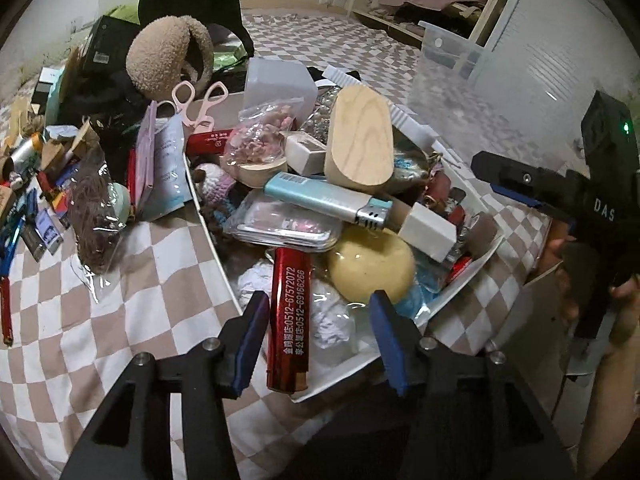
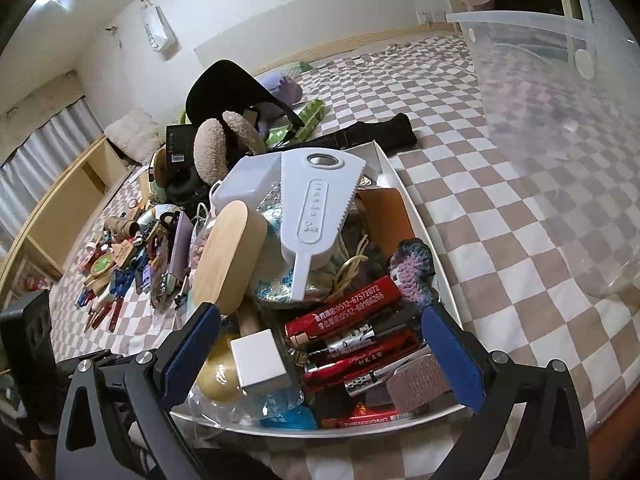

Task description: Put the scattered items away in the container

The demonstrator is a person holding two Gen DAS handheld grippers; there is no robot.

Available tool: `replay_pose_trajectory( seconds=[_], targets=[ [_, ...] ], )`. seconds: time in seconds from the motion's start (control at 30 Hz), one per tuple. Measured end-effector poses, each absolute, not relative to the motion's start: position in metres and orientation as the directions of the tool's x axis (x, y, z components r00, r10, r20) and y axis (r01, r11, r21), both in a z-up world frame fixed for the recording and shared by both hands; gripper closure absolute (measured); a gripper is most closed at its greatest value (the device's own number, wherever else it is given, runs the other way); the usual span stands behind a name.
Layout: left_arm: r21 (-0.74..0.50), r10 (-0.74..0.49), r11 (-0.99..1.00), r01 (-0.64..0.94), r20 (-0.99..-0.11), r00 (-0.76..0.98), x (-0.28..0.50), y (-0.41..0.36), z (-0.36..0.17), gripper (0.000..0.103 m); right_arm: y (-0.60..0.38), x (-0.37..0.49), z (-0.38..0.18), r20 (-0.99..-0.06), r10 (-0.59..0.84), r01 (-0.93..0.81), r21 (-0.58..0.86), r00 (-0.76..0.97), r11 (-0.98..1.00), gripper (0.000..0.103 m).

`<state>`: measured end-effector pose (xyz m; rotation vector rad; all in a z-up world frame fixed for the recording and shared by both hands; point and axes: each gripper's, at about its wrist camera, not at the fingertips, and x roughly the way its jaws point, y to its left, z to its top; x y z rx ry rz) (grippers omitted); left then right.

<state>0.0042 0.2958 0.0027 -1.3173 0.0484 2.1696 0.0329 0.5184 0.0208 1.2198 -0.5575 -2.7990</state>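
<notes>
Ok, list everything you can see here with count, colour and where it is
white tray: one, on the checked bedcover, heaped full
wooden block: one, pale wood, top of the heap
blue lighter: one, light blue, lying across the heap
red lighter: one, sticking out over the tray's near rim
yellow ball: one, near end of tray
white scraper: one, on top of the heap
pink scissors: one pair, far edge of tray
clear bin: one, right of tray
loose clutter: many, mixed, left of tray
left gripper: jaws open, above the red lighter
right gripper: jaws open, above the tray
</notes>
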Motion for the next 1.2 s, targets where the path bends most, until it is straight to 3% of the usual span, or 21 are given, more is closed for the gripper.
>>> replay_pose_trajectory(
  seconds=[0.4,0.47,0.53,0.73,1.2],
  targets=[
    [-0.236,0.48,-0.79,-0.566,-0.812,-0.331,0.02,0.313,0.008,0.051,0.518,0.039,0.027,-0.685,-0.187,-0.106,0.362,-0.704,-0.926,0.003],
    [-0.226,0.478,-0.793,-0.566,-0.806,-0.348,0.021,0.312,0.011,0.041,0.516,0.042,0.029,-0.676,-0.183,-0.104,0.36,-0.714,-0.927,0.003],
    [-0.225,0.486,-0.796,-0.563,-0.792,-0.371,0.022,0.308,0.015,0.019,0.513,0.045,0.031,-0.673,-0.167,-0.108,0.348,-0.721,-0.931,0.003],
    [-0.22,0.509,-0.796,-0.563,-0.748,-0.427,0.024,0.298,0.03,0.001,0.505,0.056,0.035,-0.651,-0.113,-0.151,0.336,-0.751,-0.93,0.0],
    [-0.19,0.499,-0.83,-0.525,-0.673,-0.546,0.031,0.253,0.064,0.0,0.462,0.08,0.071,-0.571,0.061,-0.208,0.196,-0.819,-0.958,0.0]
  ],
)
